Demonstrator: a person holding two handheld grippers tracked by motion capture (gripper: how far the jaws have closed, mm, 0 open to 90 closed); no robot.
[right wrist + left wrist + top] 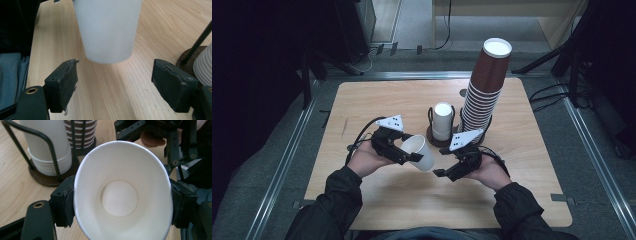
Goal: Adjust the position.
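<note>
You had two grippers at work, the left gripper (411,159) and the right gripper (443,173), one in each hand. One loose white cup (420,151) was out of the stacks. Two stacks of cups stood on the tabletop (362,105): one tall brown stack (484,87) and one short white stack (442,121). The cups inside each stack were too tightly nested for you to count. One wire holder (432,131) stood around the white stack.

A plain white cup (419,151), brown-and-white striped stacked cups (484,90), a light wooden table (377,100).
</note>
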